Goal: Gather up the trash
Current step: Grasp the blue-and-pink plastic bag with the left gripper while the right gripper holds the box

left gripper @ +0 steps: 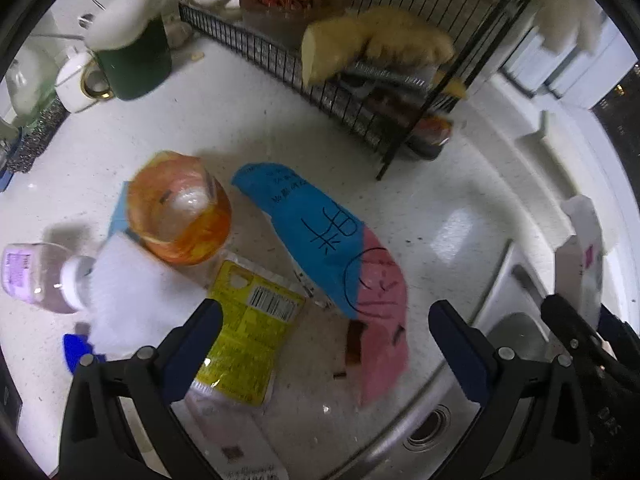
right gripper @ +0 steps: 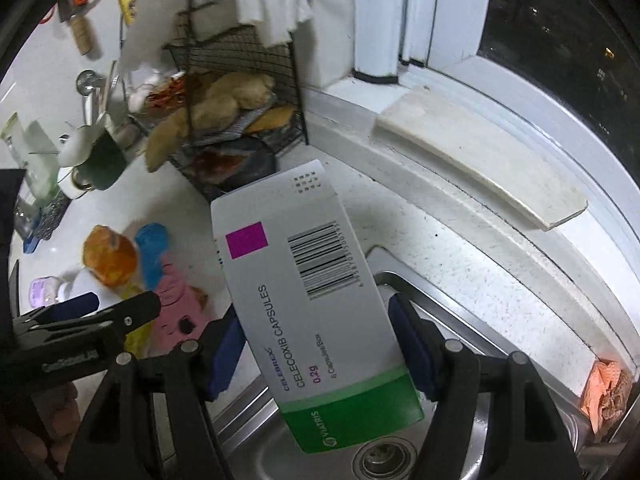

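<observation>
White capsule box [right gripper: 316, 300] sits clamped in right gripper [right gripper: 320, 344]; left gripper [left gripper: 324, 320] gapes empty.

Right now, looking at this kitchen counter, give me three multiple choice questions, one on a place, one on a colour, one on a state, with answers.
1. Where is the medicine box?
A. Flat on the counter
B. Between the pads of the right hand-held gripper, above the sink
C. Inside the wire rack

2. What two colours is the sheet of paper on the counter?
A. Blue and pink
B. Green and white
C. Red and black

3. What state is the left hand-held gripper in?
A. Shut on the yellow packet
B. Shut on a bottle
C. Open, holding nothing

Answers: 1 B, the box stands between the two blue pads with the sink drain below it. 2 A, one part is blue, the other pink. 3 C, the jaws stand wide apart over the yellow packet without touching it.
</observation>
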`<action>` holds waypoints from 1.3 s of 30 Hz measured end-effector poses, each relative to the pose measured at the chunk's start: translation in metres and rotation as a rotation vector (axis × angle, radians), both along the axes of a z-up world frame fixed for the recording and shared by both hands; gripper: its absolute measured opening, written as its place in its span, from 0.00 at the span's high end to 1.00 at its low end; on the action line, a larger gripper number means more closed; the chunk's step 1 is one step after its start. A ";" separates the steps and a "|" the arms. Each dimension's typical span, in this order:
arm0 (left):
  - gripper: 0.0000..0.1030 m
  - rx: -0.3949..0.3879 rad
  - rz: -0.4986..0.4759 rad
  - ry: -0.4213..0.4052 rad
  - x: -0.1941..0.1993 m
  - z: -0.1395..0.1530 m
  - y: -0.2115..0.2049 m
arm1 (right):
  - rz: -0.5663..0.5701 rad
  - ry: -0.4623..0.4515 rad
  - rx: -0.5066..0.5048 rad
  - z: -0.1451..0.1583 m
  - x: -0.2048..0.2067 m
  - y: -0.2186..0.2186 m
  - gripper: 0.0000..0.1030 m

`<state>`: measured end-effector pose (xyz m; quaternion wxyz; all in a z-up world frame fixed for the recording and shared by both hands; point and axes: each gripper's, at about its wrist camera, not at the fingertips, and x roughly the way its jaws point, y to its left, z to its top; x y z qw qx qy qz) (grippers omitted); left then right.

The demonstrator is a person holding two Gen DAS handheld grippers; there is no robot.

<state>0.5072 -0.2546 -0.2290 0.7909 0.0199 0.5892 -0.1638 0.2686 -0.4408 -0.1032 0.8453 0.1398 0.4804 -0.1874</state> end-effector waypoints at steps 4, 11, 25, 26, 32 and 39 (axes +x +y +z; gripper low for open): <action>0.05 0.010 -0.003 0.034 0.007 -0.019 -0.008 | 0.004 0.030 0.018 -0.018 0.003 -0.006 0.34; 0.63 0.035 -0.062 0.047 0.005 -0.033 -0.024 | 0.012 0.051 0.060 -0.039 0.014 -0.015 0.34; 0.90 -0.058 -0.215 -0.054 -0.064 0.032 -0.008 | 0.014 0.027 0.012 0.001 -0.015 0.017 0.34; 0.90 -0.064 -0.223 -0.072 -0.071 0.043 -0.002 | 0.014 0.017 0.003 0.010 -0.021 0.024 0.34; 0.90 -0.094 -0.246 -0.169 -0.106 0.095 0.035 | 0.037 -0.046 -0.024 0.050 -0.054 0.060 0.34; 0.90 -0.100 -0.212 -0.241 -0.158 0.133 0.098 | 0.092 -0.104 -0.050 0.081 -0.087 0.117 0.34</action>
